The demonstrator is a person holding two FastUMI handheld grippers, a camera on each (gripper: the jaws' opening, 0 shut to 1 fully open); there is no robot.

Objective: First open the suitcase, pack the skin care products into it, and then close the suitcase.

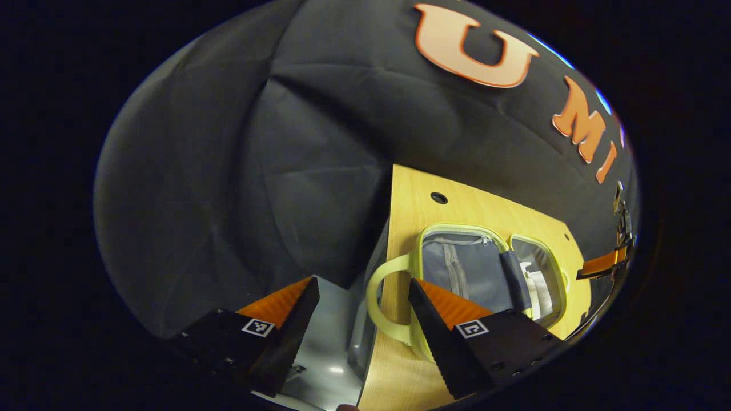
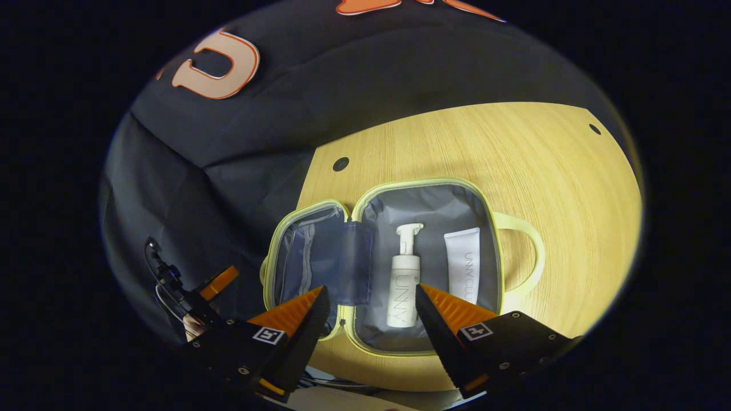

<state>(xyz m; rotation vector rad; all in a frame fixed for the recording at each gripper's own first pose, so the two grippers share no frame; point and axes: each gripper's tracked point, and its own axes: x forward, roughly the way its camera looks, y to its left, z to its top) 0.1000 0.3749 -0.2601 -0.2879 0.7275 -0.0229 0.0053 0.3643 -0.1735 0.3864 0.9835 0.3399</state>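
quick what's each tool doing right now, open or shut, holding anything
Left tool: open, holding nothing, above the table edge beside the suitcase handle.
Right tool: open, holding nothing, over the open suitcase.

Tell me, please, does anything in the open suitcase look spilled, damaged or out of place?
Nothing stands out. The suitcase lies open flat on the table. The pump bottle and the tube lie side by side in one half, apart, with no spill visible. Both the left gripper and the right gripper are open and hold nothing.
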